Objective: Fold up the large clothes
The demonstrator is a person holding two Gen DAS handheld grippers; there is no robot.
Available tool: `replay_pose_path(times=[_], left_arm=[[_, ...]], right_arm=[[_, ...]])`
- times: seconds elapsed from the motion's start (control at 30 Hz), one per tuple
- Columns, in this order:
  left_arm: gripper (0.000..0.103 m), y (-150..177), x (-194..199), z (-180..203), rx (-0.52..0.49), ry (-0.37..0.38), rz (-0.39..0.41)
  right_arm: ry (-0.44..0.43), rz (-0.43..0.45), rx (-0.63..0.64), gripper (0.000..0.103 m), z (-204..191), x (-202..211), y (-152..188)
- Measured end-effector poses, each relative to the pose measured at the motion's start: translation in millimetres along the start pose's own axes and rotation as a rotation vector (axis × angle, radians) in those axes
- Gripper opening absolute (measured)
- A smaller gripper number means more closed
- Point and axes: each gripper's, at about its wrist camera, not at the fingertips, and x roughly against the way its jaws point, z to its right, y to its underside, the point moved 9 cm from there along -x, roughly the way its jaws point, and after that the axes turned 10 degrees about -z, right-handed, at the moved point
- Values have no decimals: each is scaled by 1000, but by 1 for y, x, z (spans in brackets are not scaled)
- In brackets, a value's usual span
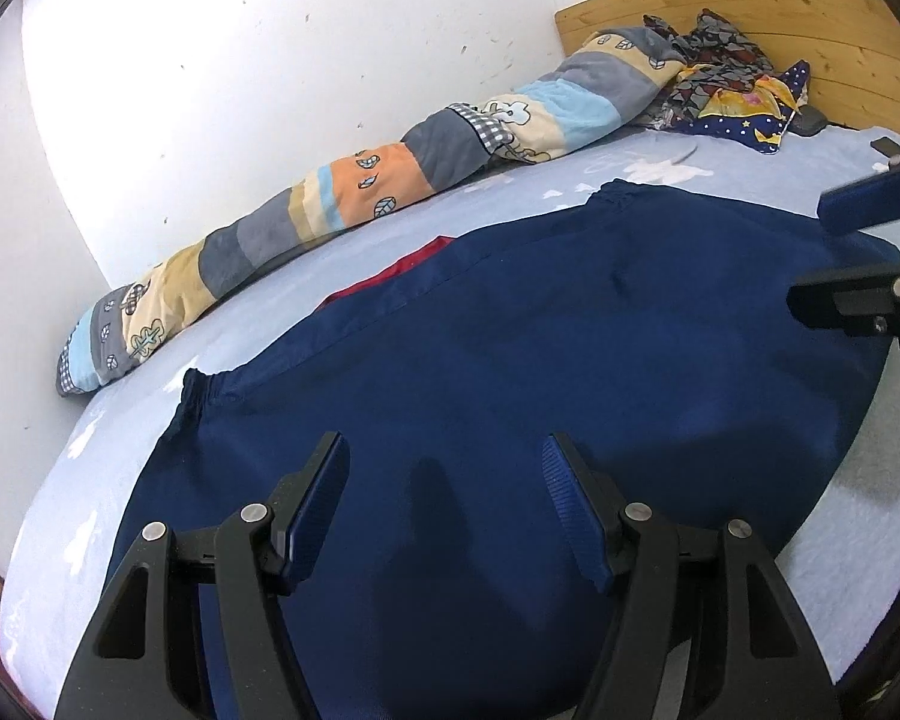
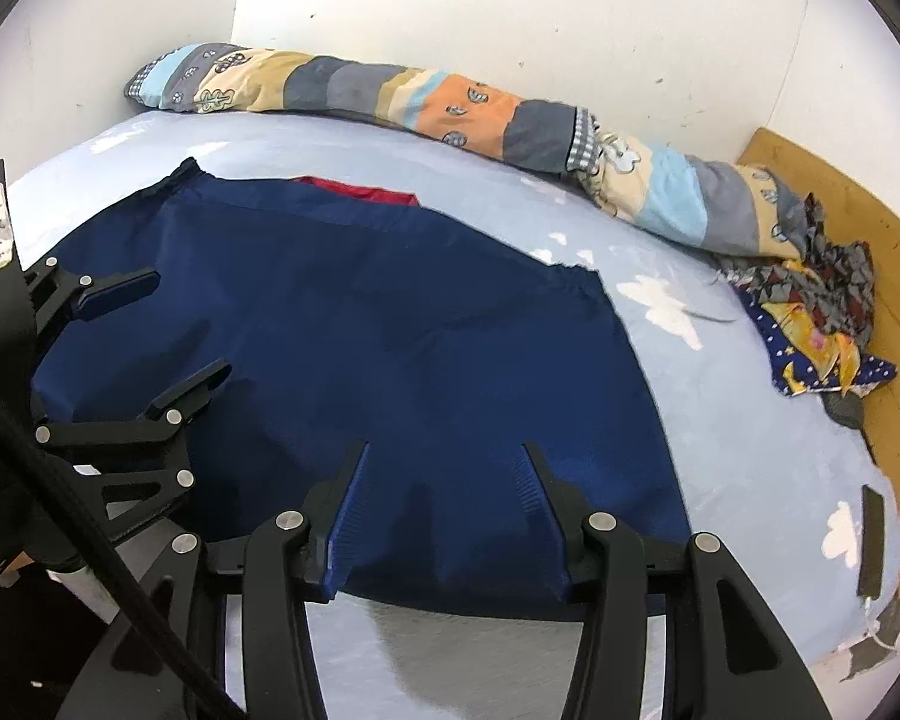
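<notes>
A large navy blue garment (image 1: 510, 360) with elastic cuffs lies folded and flat on the light blue bed sheet (image 1: 390, 228); it also shows in the right wrist view (image 2: 360, 330). A red lining (image 1: 402, 270) peeks out at its far edge, also visible in the right wrist view (image 2: 360, 189). My left gripper (image 1: 444, 504) is open and empty just above the garment's near part. My right gripper (image 2: 444, 510) is open and empty over the garment's near edge. Each gripper shows in the other's view: the right one (image 1: 858, 258) and the left one (image 2: 168, 330).
A rolled patchwork quilt (image 2: 450, 114) lies along the white wall. A pile of patterned clothes (image 2: 810, 312) sits by the wooden headboard (image 1: 780, 18). A small dark object (image 2: 870, 540) lies on the sheet at the right.
</notes>
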Motion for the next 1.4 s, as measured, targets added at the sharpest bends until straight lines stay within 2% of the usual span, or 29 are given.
replay_pose_path(times=[0.27, 0.47, 0.57, 0.67, 0.8, 0.83, 0.93, 1.0, 1.1, 1.27, 1.4], left_arm=[[66, 2, -2, 1, 4, 7, -8], [67, 8, -14, 4, 14, 28, -49], [70, 10, -16, 2, 23, 27, -53], [71, 11, -18, 2, 35, 38, -66], [72, 14, -21, -3, 74, 67, -92], [72, 13, -21, -4, 85, 76, -93], [72, 7, -14, -18, 151, 104, -73], [72, 3, -10, -33, 238, 139, -59], [72, 8, -16, -49, 320, 150, -85], [73, 36, -40, -36, 298, 129, -171], [72, 40, -30, -37, 378, 146, -113]], right_arm=[[47, 41, 27, 56, -2, 9, -4], [63, 37, 40, 56, -4, 7, -3], [62, 25, 45, 57, -5, 3, -1], [29, -35, 24, 59, -7, -11, 6], [-122, -208, -98, 59, -2, -47, 29], [-157, -219, -135, 59, 1, -50, 32], [-236, -172, -242, 59, 21, -36, 26], [-268, -128, -339, 60, 43, -26, 22], [-319, -85, -501, 62, 81, -16, 26], [-350, -71, -732, 63, 131, -15, 48], [-426, -67, -902, 66, 147, -16, 73]])
